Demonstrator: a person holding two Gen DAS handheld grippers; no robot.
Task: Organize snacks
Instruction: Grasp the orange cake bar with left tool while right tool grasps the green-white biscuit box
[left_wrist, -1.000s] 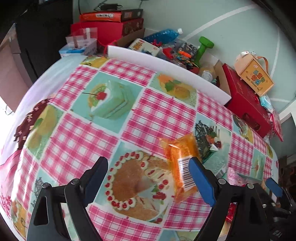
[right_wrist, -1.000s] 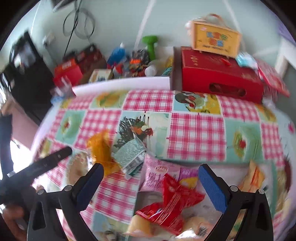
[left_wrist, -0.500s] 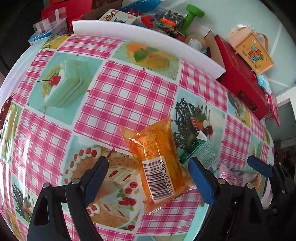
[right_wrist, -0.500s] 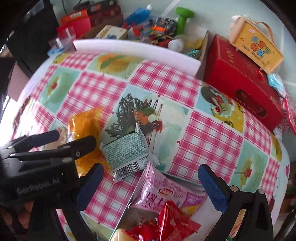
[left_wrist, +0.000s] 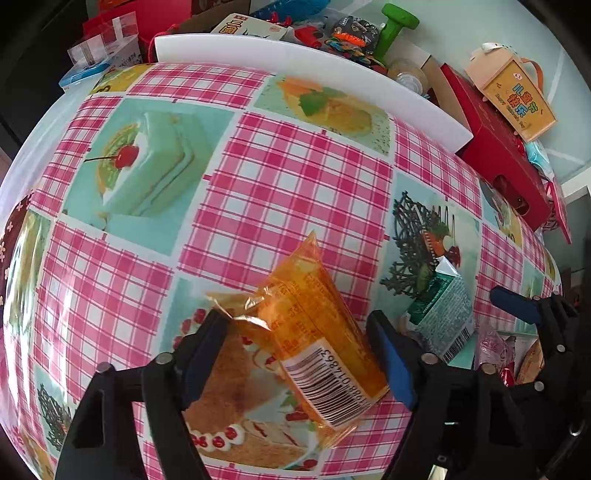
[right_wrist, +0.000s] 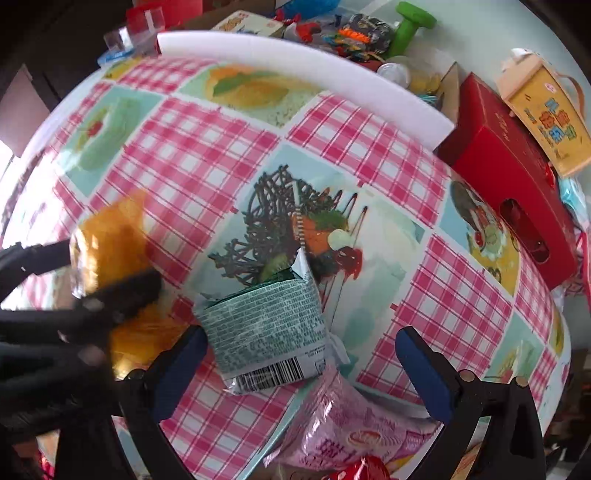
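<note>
Both tools have dropped closer: left tool (left_wrist: 295, 354), jaws closing, straddles the diagonal orange packet (left_wrist: 314, 332); right tool (right_wrist: 299, 365) gapes.

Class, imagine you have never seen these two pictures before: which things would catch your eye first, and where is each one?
First the orange packet, lying on the pink checked tablecloth between the fingers of the left gripper, whose jaws have just been closing. Next the green packet, lying beside it between the open fingers of the right gripper. Behind, a red box stands at the table's far edge.

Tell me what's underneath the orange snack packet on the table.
The orange snack packet lies on the checked tablecloth, partly over a printed cake picture. The part of the picture beneath the packet is covered, so nothing else can be confirmed there.
</note>
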